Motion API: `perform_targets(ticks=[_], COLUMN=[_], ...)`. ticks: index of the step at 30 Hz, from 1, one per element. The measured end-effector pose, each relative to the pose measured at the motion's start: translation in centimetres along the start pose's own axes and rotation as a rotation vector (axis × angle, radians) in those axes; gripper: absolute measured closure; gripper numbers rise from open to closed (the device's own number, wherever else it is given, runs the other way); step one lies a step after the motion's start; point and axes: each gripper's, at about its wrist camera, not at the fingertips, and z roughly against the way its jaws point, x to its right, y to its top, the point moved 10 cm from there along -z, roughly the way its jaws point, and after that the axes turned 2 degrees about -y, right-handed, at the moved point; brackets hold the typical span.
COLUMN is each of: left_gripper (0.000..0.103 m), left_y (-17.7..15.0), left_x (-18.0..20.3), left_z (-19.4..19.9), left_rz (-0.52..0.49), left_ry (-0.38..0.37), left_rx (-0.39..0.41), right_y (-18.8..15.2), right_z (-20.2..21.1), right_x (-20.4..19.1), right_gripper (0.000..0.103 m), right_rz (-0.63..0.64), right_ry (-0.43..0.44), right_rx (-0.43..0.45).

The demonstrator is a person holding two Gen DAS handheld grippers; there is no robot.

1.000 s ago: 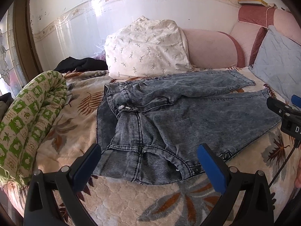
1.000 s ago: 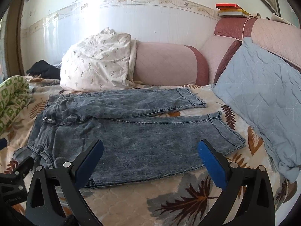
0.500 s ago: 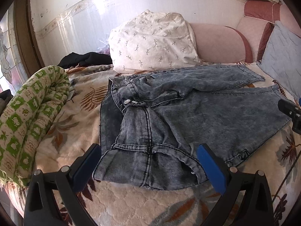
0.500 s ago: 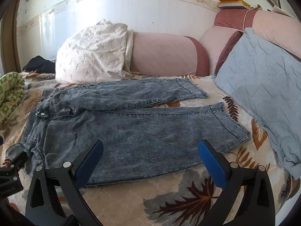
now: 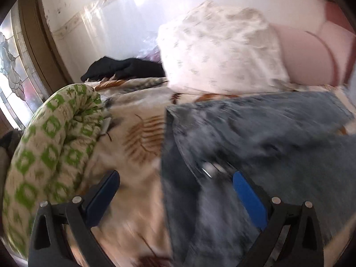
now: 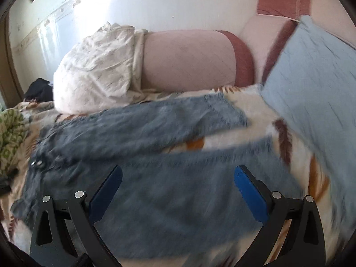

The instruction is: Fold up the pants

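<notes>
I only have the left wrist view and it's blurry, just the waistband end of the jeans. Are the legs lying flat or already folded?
Observer: Not folded. In the right wrist view both legs of the jeans lie spread on the bedspread, with a gap between them near the hems.
Operator: Is the right gripper holding anything?
Observer: No. The right gripper is open, over the nearer leg, with nothing between its fingers.
Operator: What's past the leg ends?
Observer: A light blue pillow stands just beyond the hems, on the right.
</notes>
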Motion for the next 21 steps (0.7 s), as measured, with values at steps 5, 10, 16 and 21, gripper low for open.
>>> perform_targets(ticks=[5, 10, 16, 21], left_gripper=[0.0, 0.0, 0.0, 0.005], left_y=[4.1, 6.5, 7.8, 8.0], left_x=[-4.1, -5.3, -5.0, -5.1], left_z=[-5.6, -10.1, -13.8, -16.9], left_rz=[0.034, 0.065, 0.085, 0.109], left_ry=[0.062, 0.02, -0.032, -0.074], left_rx=[-0.069, -0.13, -0.179, -0.244], right_y=[6.4, 10.1, 12.1, 12.0], right_z=[-7.1, -14.8, -21.7, -26.3], right_x=[5.1, 9.5, 10.6, 11.6], right_gripper=[0.002, 0.01, 0.018, 0.031], right_rz=[-0.005, -0.137, -0.167, -0.154], right_ry=[-0.048, -0.016, -0.037, -0.086], right_rx=[-0.101, -0.227, -0.31, -0.37])
